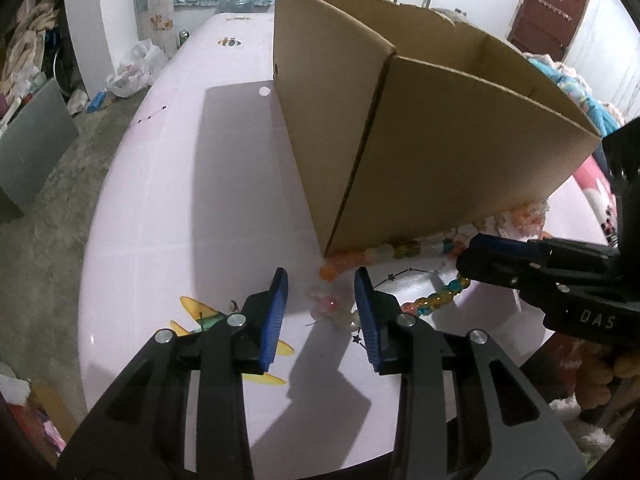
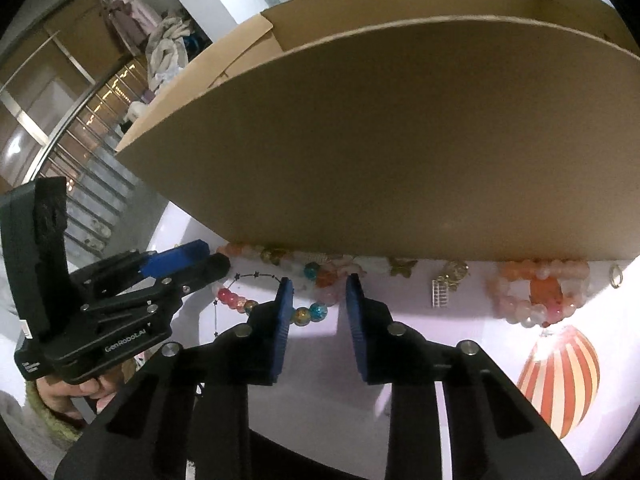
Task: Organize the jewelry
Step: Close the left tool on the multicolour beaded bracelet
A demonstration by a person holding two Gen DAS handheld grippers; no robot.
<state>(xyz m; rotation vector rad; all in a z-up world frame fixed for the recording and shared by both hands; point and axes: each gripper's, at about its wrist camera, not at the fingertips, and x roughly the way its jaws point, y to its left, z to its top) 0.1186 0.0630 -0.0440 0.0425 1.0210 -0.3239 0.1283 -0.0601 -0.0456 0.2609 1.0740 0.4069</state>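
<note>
A glossy pale pink table (image 1: 168, 184) printed with cartoons carries the jewelry. In the left wrist view, at lower centre, the left gripper (image 1: 320, 300) stands unclenched around a pink-and-white bead cluster (image 1: 330, 309), pads clear of it. In the right wrist view the right gripper (image 2: 316, 304) straddles a multicoloured bead bracelet (image 2: 308, 313), also unclenched. Beyond rises the cardboard box (image 1: 400, 128). Only the right view shows the peach bracelet (image 2: 538, 298) and balloon print (image 2: 560, 376); only the left, concrete floor (image 1: 52, 200) and brown door (image 1: 550, 8).
</note>
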